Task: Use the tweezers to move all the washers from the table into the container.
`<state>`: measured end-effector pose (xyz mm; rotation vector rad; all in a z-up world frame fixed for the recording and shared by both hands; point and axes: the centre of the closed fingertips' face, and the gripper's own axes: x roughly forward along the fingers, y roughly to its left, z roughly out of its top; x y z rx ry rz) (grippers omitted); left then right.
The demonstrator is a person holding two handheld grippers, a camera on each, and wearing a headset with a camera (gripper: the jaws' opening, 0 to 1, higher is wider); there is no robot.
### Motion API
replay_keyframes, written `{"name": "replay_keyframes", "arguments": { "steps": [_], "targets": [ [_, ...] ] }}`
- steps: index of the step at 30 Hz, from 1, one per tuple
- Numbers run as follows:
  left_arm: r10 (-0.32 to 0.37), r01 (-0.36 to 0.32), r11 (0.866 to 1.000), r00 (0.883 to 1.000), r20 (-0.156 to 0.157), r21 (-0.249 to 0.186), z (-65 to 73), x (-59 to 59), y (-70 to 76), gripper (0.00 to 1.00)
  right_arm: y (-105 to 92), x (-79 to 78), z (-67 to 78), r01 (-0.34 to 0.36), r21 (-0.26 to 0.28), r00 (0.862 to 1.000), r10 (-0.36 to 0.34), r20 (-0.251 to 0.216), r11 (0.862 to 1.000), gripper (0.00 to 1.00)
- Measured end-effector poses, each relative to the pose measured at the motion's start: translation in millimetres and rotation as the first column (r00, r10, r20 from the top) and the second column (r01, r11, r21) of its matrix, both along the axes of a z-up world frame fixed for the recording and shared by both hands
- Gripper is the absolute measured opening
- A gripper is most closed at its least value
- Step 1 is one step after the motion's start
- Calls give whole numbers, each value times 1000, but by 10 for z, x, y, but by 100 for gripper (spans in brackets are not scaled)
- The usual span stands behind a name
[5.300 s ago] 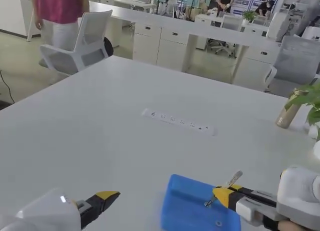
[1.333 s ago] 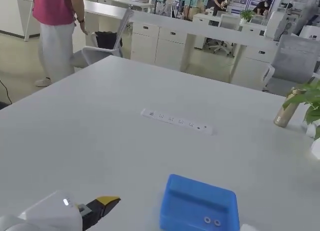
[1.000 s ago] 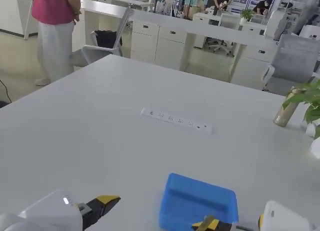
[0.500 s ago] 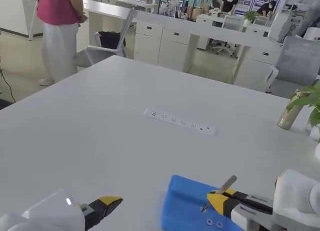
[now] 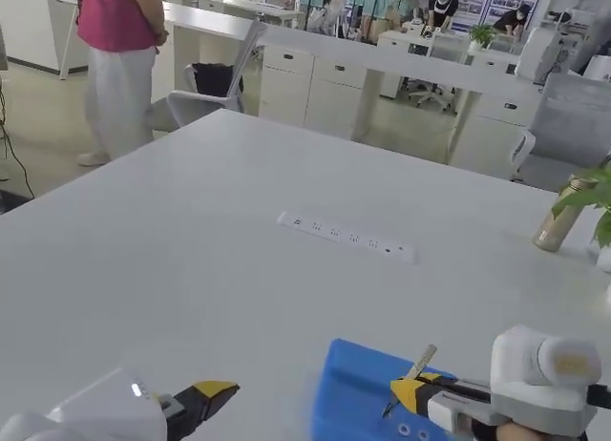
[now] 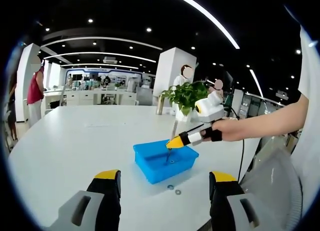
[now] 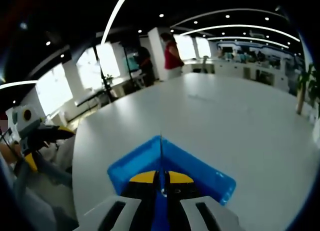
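Two washers point(image 6: 170, 187) lie on the table point(image 6: 75, 141) just outside the container point(image 6: 155, 173) wall, on the side facing the left gripper point(image 6: 164, 176), whose jaws stand wide apart and empty. Right gripper point(image 7: 161, 178) is clamped on the tweezers point(image 6: 168, 155), long axis steep, tips down inside the container; the washers lie beyond that wall from the tips. Tip load: cannot tell

A white power strip point(image 5: 346, 238) lies flat. A person point(image 5: 119, 59) in a pink top stands near an office chair point(image 5: 196, 107); a tan bottle point(image 5: 557, 212) stands beside plant leaves point(image 5: 594, 195).
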<state>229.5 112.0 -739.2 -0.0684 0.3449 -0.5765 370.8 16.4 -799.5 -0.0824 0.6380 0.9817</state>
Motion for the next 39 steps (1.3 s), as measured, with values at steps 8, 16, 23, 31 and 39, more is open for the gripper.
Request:
{"name": "replay_keyframes", "arguments": {
  "steps": [8, 16, 23, 31, 39],
  "targets": [
    [2, -2, 1000, 1000, 0, 0, 2, -4, 2, 72, 9, -22, -72, -1, -7, 1000, 1, -14, 1000, 3],
    [0, 0, 1000, 1000, -1, 5, -5, -6, 0, 72, 13, -74, -76, -11, -2, 1000, 11, -8, 1000, 3],
    [2, -2, 1000, 1000, -3, 6, -11, -5, 6, 72, 58, -152, 175, -13, 104, 999, 9, 35, 994, 4],
    [-9, 9, 1000, 1000, -10, 14, -28, -10, -12, 72, 143, -442, 594, -93, 230, 992, 69, 110, 969, 3],
    [-15, 15, 1000, 1000, -15, 18, -42, -15, -19, 71, 302, -821, 381, -216, 228, 976, 215, 33, 949, 3]
  ]
}}
